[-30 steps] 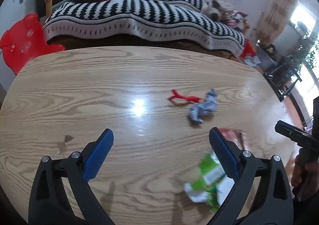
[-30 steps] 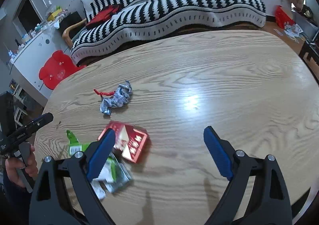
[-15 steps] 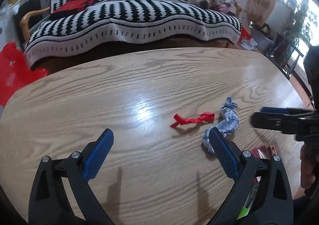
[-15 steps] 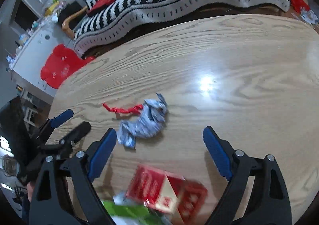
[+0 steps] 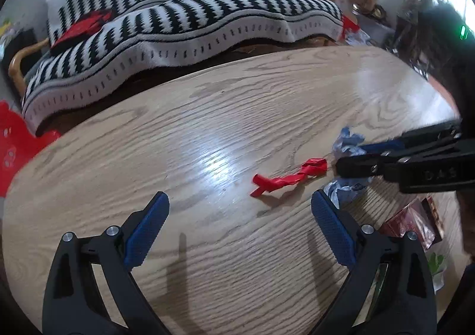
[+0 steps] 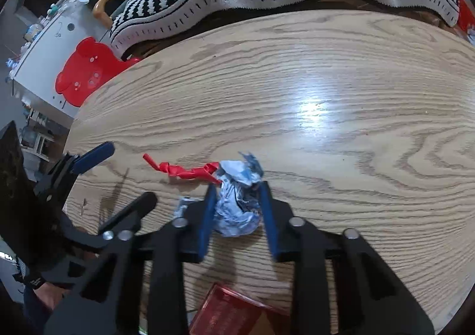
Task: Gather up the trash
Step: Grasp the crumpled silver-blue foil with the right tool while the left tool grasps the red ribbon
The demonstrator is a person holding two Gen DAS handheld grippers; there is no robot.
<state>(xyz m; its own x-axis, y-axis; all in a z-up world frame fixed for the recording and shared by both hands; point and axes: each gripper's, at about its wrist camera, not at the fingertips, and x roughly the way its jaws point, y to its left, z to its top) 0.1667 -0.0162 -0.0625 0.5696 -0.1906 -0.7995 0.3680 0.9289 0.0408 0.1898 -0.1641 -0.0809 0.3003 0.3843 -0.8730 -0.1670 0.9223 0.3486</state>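
A crumpled blue-white wrapper [image 6: 237, 201] lies on the wooden table [image 6: 326, 82]. My right gripper [image 6: 237, 198] has closed its blue pads on both sides of it. A twisted red wrapper [image 6: 184, 170] lies just left of it, touching. In the left wrist view the red wrapper [image 5: 288, 177] lies ahead of my open, empty left gripper [image 5: 237, 210], with the blue-white wrapper [image 5: 346, 145] and the right gripper [image 5: 365, 157] to its right. A red box [image 6: 234, 314] lies near the front edge.
A green-white packet [image 5: 435, 266] and the red box [image 5: 412, 222] lie at the table's front right. A sofa with a black-and-white striped blanket [image 5: 184, 23] stands behind the table. A red bear-shaped stool [image 6: 86, 71] stands off the table's left end.
My right gripper moved forward and closed its pads on the blue-white wrapper. My left gripper turned right, bringing the red wrapper nearer the middle of its view; it stayed open.
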